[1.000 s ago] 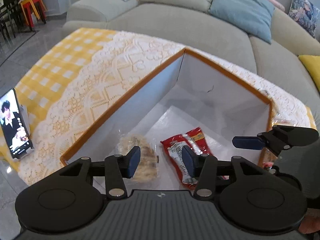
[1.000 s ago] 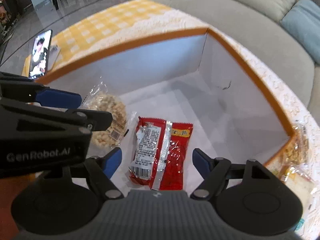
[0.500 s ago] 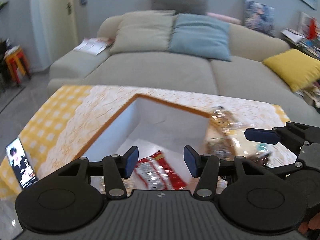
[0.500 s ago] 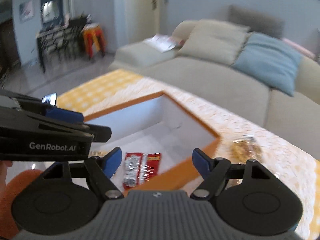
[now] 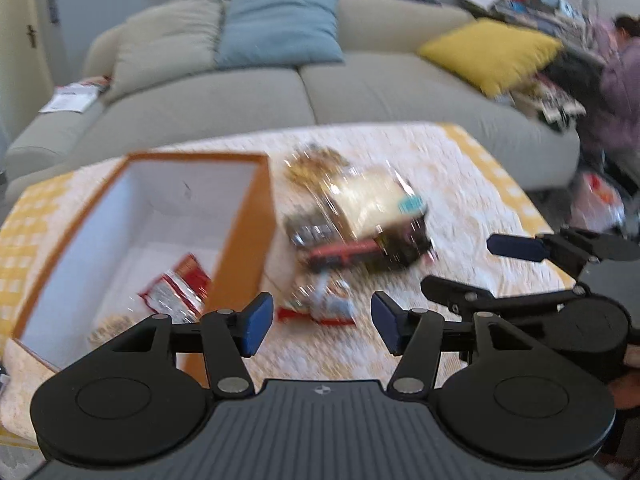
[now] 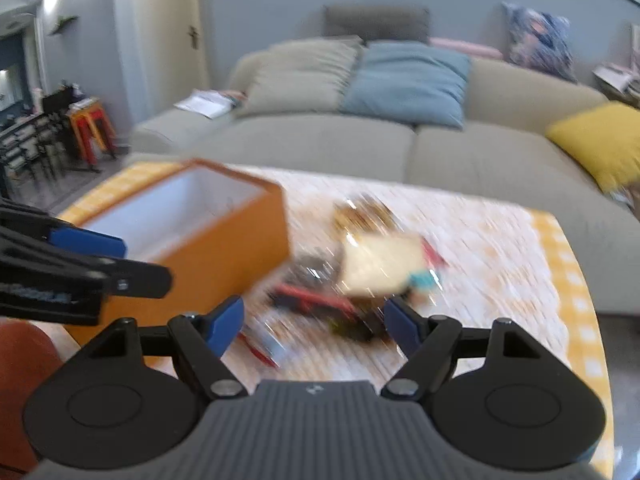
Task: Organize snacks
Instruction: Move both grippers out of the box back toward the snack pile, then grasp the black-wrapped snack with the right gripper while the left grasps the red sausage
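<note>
An orange box point(image 5: 244, 236) with a white inside stands on the table's left; it also shows in the right wrist view point(image 6: 224, 240). Inside lie a red snack packet point(image 5: 176, 292) and a clear bag of nuts point(image 5: 106, 326). A blurred pile of snack packets point(image 5: 360, 220) lies on the cloth right of the box, also in the right wrist view point(image 6: 372, 276). A small red and blue packet point(image 5: 324, 306) lies nearest. My left gripper point(image 5: 320, 320) is open and empty above the box's right wall. My right gripper point(image 6: 314, 322) is open and empty, in front of the pile.
The table has a yellow checked cloth with a white lace cover point(image 5: 460, 184). A grey sofa point(image 5: 280, 92) with blue, beige and yellow cushions runs behind it. A person in purple point(image 5: 616, 80) sits at far right. Chairs and red stools point(image 6: 88, 128) stand at far left.
Both grippers have lifted out of the box and swung right toward the snack pile. The red packet and the nut bag stay in the box. Both grippers stay open.
</note>
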### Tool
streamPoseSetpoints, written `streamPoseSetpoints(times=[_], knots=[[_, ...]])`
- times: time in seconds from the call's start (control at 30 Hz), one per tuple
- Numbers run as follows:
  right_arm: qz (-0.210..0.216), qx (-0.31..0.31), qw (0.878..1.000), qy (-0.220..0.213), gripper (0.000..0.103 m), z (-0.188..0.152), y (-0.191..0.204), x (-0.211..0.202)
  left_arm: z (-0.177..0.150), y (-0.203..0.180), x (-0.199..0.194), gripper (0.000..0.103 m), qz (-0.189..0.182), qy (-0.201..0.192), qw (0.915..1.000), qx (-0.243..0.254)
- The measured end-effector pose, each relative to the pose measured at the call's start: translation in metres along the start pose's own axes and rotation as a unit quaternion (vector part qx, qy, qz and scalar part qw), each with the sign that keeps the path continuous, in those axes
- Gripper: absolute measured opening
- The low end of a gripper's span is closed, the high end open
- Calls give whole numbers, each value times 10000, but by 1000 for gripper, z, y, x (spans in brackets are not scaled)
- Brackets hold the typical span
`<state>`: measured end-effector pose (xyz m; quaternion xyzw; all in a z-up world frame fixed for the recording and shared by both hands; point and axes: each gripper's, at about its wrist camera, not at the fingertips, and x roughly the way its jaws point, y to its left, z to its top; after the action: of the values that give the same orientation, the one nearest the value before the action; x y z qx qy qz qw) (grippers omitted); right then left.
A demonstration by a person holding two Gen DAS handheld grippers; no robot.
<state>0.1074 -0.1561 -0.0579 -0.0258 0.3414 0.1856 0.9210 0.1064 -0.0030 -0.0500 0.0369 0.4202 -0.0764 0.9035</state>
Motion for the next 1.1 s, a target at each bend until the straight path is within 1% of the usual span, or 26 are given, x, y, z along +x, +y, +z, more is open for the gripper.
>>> streamPoseSetpoints(times=[0.07,0.13,0.23,0.27,0.4,0.47,0.5,0.63,0.77,0.9,0.93,1.0,1.1], knots=[[-18,57,9999,117,75,-8,-10,6,-1,-2,8,67,-8,102,9999,39],[-42,144,9997,170,75,-12,-19,9,-1,-3,12,67,17,108,9999,87],[-80,367,9990,232,75,-9,-27,19,1,-5,17,67,9,69,9998,200],[-69,442,9987,233,74,-7,-30,22,2,-7,19,67,1,42,9996,281],[-56,671,9975,234,67,-7,-40,35,7,-17,37,66,6,-21,9974,721],[-29,772,9967,265,66,-6,-45,45,10,-21,49,66,-3,29,9958,913],[-7,803,9964,285,63,-6,-46,49,12,-22,54,66,2,44,9950,997],[-32,736,9968,314,59,-4,-51,65,17,-30,77,66,9,128,9907,1356],[-93,580,9979,268,57,2,-58,85,22,-37,95,64,56,160,9841,1768],[160,706,9970,257,55,4,-71,104,26,-39,110,64,-39,279,9767,2129],[176,698,9970,275,54,4,-73,107,27,-41,113,64,-42,309,9746,2217],[212,700,9969,293,46,4,-75,112,29,-44,121,64,-58,387,9700,2400],[268,755,9962,344,40,2,-78,116,31,-51,131,64,-147,510,9602,2744]])
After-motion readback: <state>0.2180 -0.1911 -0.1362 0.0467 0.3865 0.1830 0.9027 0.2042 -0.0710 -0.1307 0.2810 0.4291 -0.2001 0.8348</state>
